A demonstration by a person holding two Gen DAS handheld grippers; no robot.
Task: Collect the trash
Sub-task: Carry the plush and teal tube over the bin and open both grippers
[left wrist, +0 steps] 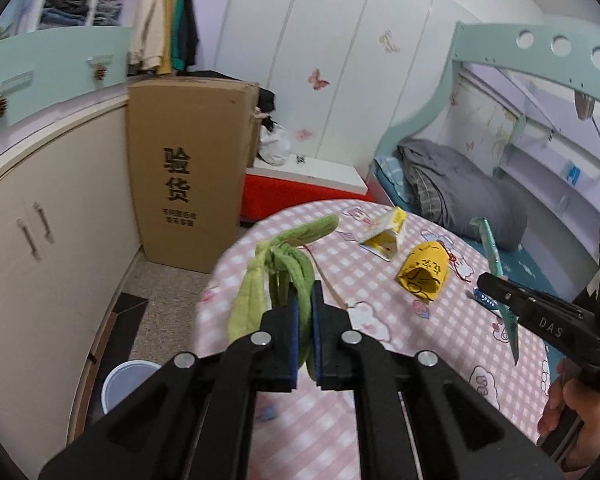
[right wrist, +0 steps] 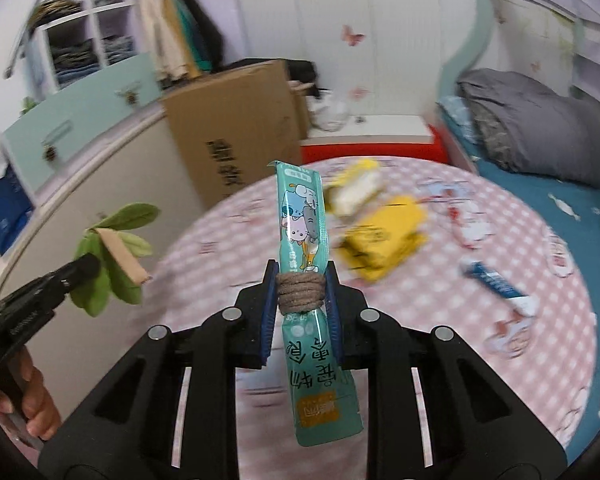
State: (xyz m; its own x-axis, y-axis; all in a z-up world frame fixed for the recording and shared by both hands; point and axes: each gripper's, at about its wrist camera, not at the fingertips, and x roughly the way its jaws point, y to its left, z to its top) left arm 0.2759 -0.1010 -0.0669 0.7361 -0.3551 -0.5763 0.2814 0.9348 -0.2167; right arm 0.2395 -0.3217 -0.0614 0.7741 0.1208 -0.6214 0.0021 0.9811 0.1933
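Note:
My left gripper (left wrist: pixel 305 296) is shut on a limp bunch of green leaves (left wrist: pixel 284 264), held above the left edge of the round table (left wrist: pixel 440 344) with its pink checked cloth. In the right wrist view the leaves (right wrist: pixel 112 256) hang at the left with a tan tag. My right gripper (right wrist: pixel 302 280) is shut on a teal snack wrapper (right wrist: pixel 304 240) bound with brown cord; it also shows in the left wrist view (left wrist: pixel 496 268). On the table lie a yellow pouch (left wrist: pixel 424 272), an open yellow-and-white carton (left wrist: pixel 384 232) and a blue wrapper (right wrist: pixel 496 284).
A white bin (left wrist: pixel 126 380) stands on the floor left of the table. A tall cardboard box (left wrist: pixel 188 168) and cream cupboards (left wrist: pixel 40 240) are at the left. A bed with a grey duvet (left wrist: pixel 456 188) lies at the right. A red-and-white bench (left wrist: pixel 304 188) stands behind.

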